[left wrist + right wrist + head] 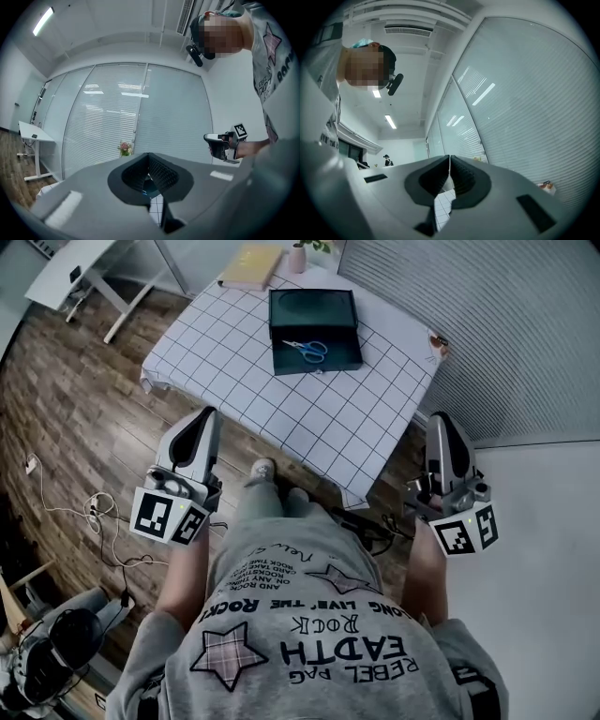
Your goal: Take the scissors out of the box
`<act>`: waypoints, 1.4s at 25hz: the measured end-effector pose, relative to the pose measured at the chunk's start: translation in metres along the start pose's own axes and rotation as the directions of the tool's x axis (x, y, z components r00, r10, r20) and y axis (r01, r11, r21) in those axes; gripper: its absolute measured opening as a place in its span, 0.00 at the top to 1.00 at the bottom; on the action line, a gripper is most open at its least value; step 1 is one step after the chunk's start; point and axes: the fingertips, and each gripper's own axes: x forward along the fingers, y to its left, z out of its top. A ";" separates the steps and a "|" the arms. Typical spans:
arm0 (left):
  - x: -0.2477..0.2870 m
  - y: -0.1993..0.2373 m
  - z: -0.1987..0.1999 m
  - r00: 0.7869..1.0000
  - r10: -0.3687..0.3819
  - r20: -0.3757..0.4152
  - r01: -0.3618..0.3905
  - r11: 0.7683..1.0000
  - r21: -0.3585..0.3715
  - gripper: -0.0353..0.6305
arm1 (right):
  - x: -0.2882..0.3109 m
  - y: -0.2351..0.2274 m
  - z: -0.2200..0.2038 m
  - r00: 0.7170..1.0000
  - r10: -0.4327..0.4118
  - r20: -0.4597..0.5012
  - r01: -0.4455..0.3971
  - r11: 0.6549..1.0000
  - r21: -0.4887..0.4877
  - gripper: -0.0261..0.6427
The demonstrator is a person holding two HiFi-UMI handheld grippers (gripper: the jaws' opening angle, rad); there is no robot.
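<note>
**Status: Scissors Not Yet Removed**

The scissors lie in the open box at the far side of the tabletop. The left hand-held gripper and right hand-held gripper are both closed, empty and well short of the box. Approach, grasp and lift all remain. A book and a vase sit beyond the box, and nothing appears to block access.

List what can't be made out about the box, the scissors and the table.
Scissors: head view, too small to tell if the blades are apart.
Box: right gripper view, hidden behind the right gripper.
Vase: head view, flowers cut by the top edge.
Small thing at the table corner: head view, too small to name.
</note>
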 end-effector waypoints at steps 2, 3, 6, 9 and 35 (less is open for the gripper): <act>0.009 0.003 -0.002 1.000 -0.012 -0.002 0.012 1.000 -0.003 0.93 | 0.005 -0.005 0.000 1.000 -0.010 0.000 0.010 1.000 -0.003 0.94; 0.015 0.005 -0.003 1.000 -0.021 -0.003 0.021 1.000 -0.006 0.93 | 0.007 -0.007 0.000 1.000 -0.017 0.000 0.017 1.000 -0.006 0.94; 0.035 0.015 -0.002 0.999 -0.054 0.000 0.054 0.998 -0.010 0.93 | 0.019 -0.015 0.001 0.999 -0.043 0.005 0.043 0.999 -0.017 0.94; 0.057 0.031 0.004 0.995 -0.096 0.008 0.096 0.995 -0.008 0.93 | 0.037 -0.021 -0.001 0.997 -0.071 0.012 0.071 0.997 -0.017 0.94; 0.190 0.111 -0.018 0.900 -0.426 -0.094 0.415 0.903 -0.111 0.93 | 0.166 -0.060 -0.043 0.957 -0.289 0.025 0.287 0.956 0.053 0.94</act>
